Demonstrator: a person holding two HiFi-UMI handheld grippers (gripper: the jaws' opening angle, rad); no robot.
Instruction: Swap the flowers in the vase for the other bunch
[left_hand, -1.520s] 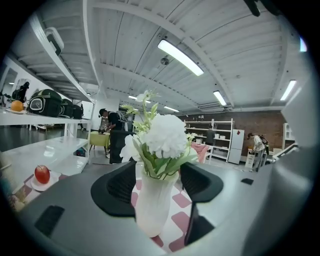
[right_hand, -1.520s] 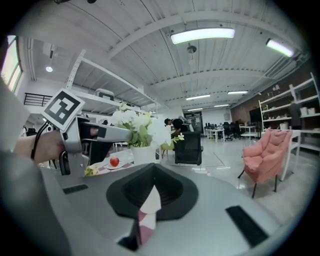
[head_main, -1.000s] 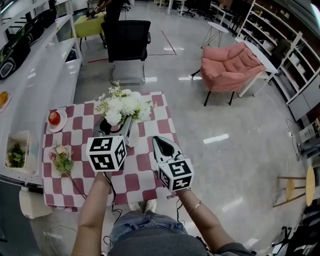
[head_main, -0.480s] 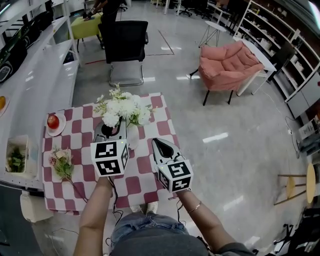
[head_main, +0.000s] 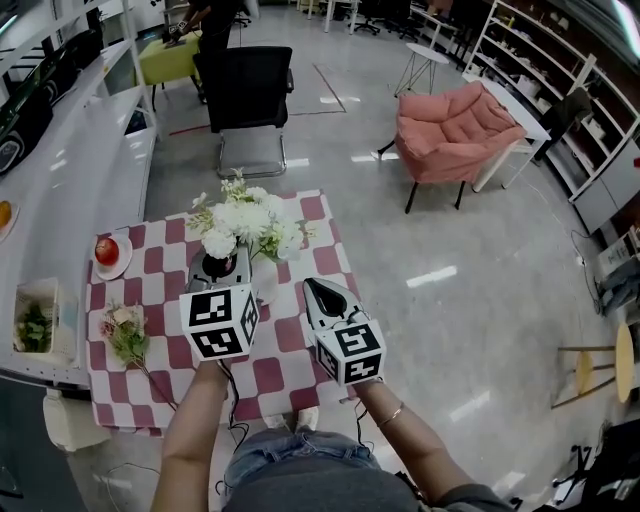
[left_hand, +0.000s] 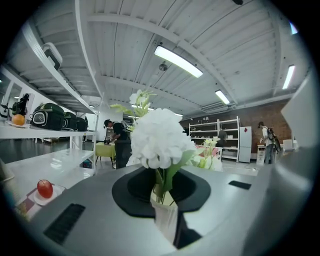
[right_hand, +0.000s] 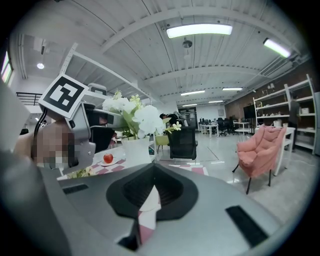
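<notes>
left gripper (head_main: 222, 268) jaws have just been closing, now clamped on the stems of the white flowers (left_hand: 159, 137) right above the vase (left_hand: 164, 216) mouth, so lift-out looks next. Right gripper (head_main: 322, 296) pinched together, empty, just right of the vase. Left gripper view shows the stems gripped; head view hides that under the blooms but shows the other bunch (head_main: 124, 328) lying off to the left gripper's left

The left tongs (head_main: 222, 258) hide most of the vase (head_main: 266, 283) (and the flowers' (head_main: 245, 220) stems) from above.

red apple (head_main: 106, 250), pink armchair (head_main: 455, 130), black chair (head_main: 243, 85)
</notes>
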